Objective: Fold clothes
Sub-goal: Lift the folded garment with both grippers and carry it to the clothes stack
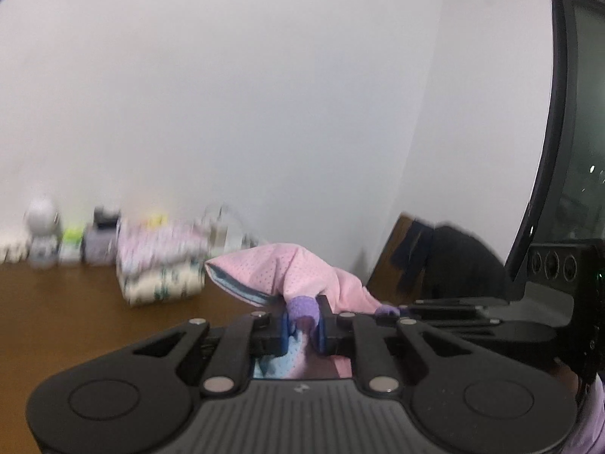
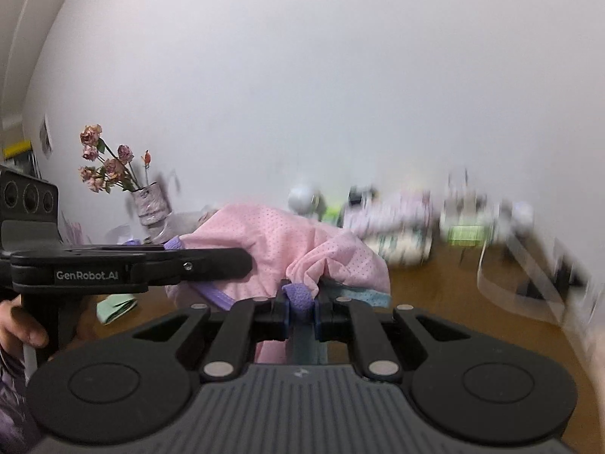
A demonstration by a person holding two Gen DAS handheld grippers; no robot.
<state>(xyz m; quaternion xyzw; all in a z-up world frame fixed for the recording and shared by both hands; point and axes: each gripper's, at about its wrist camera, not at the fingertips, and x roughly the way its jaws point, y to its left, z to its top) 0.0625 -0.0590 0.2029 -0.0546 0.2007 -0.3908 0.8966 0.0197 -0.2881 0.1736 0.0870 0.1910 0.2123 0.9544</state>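
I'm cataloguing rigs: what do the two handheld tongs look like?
Both tongs, left and right, are matte black with ribbed bodies, silver rivets on linkage arms and blue finger pads. The left one's side reads "GenRobot.AI" in white.

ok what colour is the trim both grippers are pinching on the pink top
Purple trim on the pink top, clearest in the right wrist view.
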